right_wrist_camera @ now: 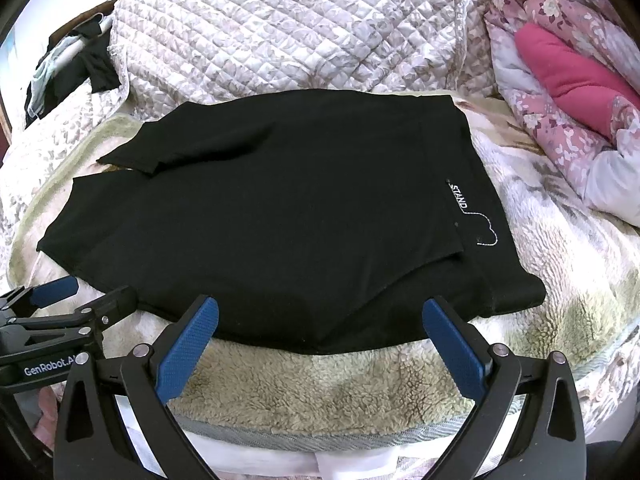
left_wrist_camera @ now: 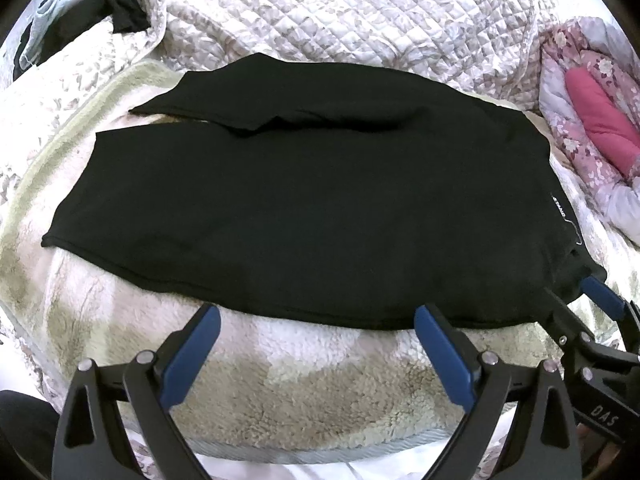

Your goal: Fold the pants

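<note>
Left wrist view: left gripper [left_wrist_camera: 316, 352] has its jaws spread wide and holds nothing, hovering just short of the near hem of the black pants [left_wrist_camera: 312, 208], which lie flat ahead of it on a fleece blanket [left_wrist_camera: 304, 384]. Pants run crosswise: the leg ends are off to the left of this gripper, the waist end to its right. The far leg [left_wrist_camera: 224, 108] overlaps the near one and looks a bit skewed, with a gap showing between the cuffs. The right gripper [left_wrist_camera: 592, 304] shows at the right edge, at or touching the waist corner; can't tell from here whether it has cloth. Quilted bedspread [left_wrist_camera: 340, 12] beyond, pink floral bedding [left_wrist_camera: 592, 120] to the far right. Right wrist view: right gripper [right_wrist_camera: 320, 344] also has its jaws wide apart, empty, tips just at the near edge of the pants; the waist with white "STAND" lettering [right_wrist_camera: 458, 196] is ahead and to its right, leg ends far left. The left gripper appears at the left edge, near the pants' hem. Judged step: pants laid out, legs roughly stacked, and a fold seems not yet begun. Next move likely needs each gripper to pinch the near edge or one end through all layers, then carry it across evenly; the loose far leg may slip or bunch.
</note>
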The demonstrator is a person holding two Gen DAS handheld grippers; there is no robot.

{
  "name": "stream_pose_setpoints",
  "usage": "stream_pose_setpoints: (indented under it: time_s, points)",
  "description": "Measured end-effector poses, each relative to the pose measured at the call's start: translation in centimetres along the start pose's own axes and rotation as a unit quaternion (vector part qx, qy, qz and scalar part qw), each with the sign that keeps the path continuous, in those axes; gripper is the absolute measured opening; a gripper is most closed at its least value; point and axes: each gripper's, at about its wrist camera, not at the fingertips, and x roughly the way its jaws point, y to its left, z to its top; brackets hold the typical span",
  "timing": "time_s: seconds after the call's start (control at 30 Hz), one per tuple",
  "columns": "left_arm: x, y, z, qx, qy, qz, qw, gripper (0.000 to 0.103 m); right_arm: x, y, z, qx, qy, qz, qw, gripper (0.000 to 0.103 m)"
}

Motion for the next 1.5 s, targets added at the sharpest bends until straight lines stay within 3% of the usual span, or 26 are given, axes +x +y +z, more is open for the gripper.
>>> stream_pose_setpoints:
  time_s: [1.13,1.5]
  points:
    - [0.5,0.4,-0.5,0.009,-0.005,0.015,0.9998,0.099,0.4,0.6,-0.4,0.003,0.000,0.003,1.000,0.102]
    - [0.5,1.0,-0.8,0.001,-0.015,0.000,0.9999,0.099,0.4,0.1,-0.3,0.015,-0.003,0.014,1.000,0.102]
